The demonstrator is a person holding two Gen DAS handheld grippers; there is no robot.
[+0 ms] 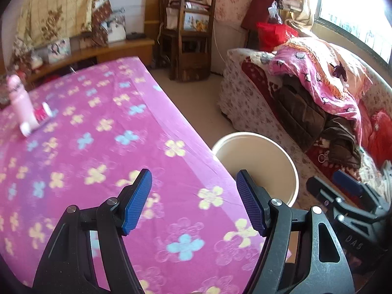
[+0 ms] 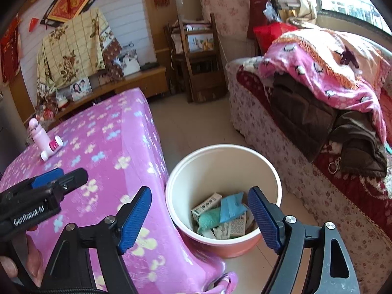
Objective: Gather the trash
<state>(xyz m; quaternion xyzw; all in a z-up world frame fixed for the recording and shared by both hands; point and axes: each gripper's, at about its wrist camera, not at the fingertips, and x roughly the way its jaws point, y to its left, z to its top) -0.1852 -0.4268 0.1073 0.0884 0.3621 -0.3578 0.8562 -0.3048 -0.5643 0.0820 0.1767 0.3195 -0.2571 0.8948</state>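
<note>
A round bin (image 2: pixel 269 166) with a cream inside and a red outer wall stands on the floor beside the table; it also shows in the left wrist view (image 1: pixel 291 169). Inside lie small cartons (image 2: pixel 205 204), a teal wad (image 2: pixel 208 220) and a blue wrapper (image 2: pixel 231 208). My right gripper (image 2: pixel 201 218) is open and empty above the bin's near side. My left gripper (image 1: pixel 193 201) is open and empty over the table's right edge. A pink bottle (image 1: pixel 20 103) and a small pink-and-white tube (image 1: pixel 36 120) lie at the far left of the table (image 1: pixel 110 147).
The table has a pink flowered cloth. A sofa (image 2: pixel 281 152) piled with blankets and clothes stands right of the bin. A wooden chair (image 2: pixel 196 61) and a low wooden shelf (image 2: pixel 137 80) are at the back. Bare floor (image 2: pixel 196 122) lies between table and sofa.
</note>
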